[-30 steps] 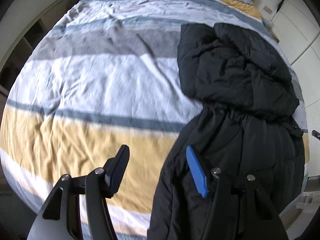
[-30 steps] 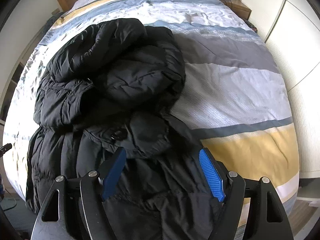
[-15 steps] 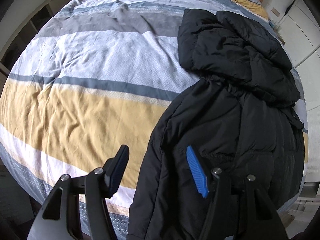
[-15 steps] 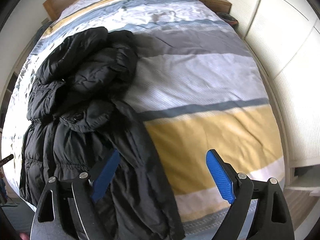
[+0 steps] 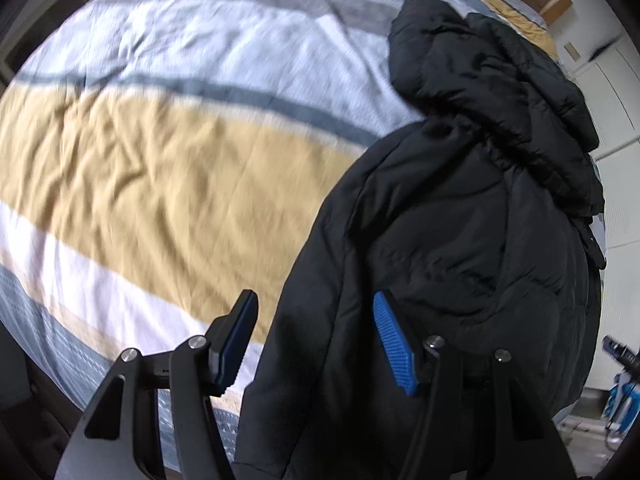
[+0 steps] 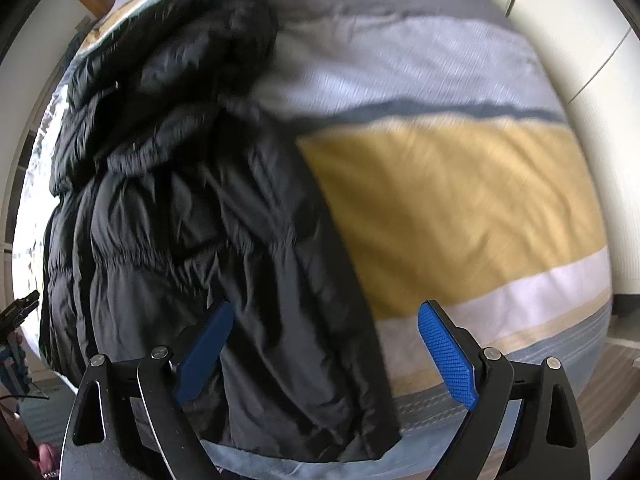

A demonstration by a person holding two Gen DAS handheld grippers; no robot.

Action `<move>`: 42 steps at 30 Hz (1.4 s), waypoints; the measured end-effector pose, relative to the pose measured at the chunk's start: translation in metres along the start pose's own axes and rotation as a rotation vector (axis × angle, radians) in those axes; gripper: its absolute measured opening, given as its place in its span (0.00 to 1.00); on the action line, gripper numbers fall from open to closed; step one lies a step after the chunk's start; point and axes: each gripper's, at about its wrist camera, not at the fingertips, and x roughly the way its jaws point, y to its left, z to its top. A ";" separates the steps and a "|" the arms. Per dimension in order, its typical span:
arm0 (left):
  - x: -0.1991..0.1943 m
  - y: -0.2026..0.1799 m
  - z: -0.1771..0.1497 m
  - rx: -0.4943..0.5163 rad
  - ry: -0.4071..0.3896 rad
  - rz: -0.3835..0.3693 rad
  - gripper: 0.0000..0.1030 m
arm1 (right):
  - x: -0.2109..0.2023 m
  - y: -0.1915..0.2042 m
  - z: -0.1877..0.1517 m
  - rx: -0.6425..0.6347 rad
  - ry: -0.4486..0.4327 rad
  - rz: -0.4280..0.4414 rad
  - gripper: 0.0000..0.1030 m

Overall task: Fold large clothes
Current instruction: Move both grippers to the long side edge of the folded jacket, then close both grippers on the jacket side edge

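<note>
The black coat (image 5: 460,240) sprawls along the bed's (image 5: 140,168) foot edge. Both tongs, left (image 5: 316,340) and right (image 6: 324,350), hover open and empty, the right's just widened. Slippery padding could slide off if pinched shallowly.

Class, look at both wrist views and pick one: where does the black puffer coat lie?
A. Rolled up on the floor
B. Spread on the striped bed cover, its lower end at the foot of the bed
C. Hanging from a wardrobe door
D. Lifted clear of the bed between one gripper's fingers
B: the black puffer coat lies along the striped bed cover, its hem at the bed's near edge, with neither gripper's fingers closed on it.
</note>
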 end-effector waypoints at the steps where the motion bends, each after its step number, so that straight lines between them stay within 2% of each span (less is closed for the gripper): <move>1: 0.005 0.002 -0.003 -0.005 0.014 0.007 0.57 | 0.005 0.000 -0.004 0.000 0.013 0.000 0.90; 13: 0.043 0.011 -0.026 -0.038 0.115 -0.094 0.57 | 0.051 -0.003 -0.032 0.016 0.142 0.013 0.90; 20: 0.051 0.007 -0.050 -0.026 0.160 -0.070 0.59 | 0.065 -0.013 -0.046 0.056 0.159 0.059 0.90; 24: 0.053 -0.004 -0.063 -0.034 0.172 -0.075 0.59 | 0.071 -0.027 -0.055 0.057 0.177 0.091 0.78; 31: 0.051 -0.023 -0.082 -0.014 0.184 -0.073 0.58 | 0.066 -0.030 -0.061 0.037 0.214 0.136 0.59; 36: 0.050 -0.025 -0.094 -0.037 0.194 -0.074 0.57 | 0.058 -0.034 -0.061 0.036 0.237 0.153 0.49; 38: 0.044 -0.027 -0.098 -0.042 0.198 -0.079 0.50 | 0.055 -0.035 -0.061 0.027 0.244 0.161 0.43; 40: 0.037 -0.014 -0.103 -0.035 0.200 -0.074 0.37 | 0.049 -0.035 -0.061 0.015 0.249 0.171 0.31; 42: 0.032 -0.013 -0.104 -0.015 0.199 -0.065 0.29 | 0.040 -0.037 -0.063 0.002 0.250 0.174 0.23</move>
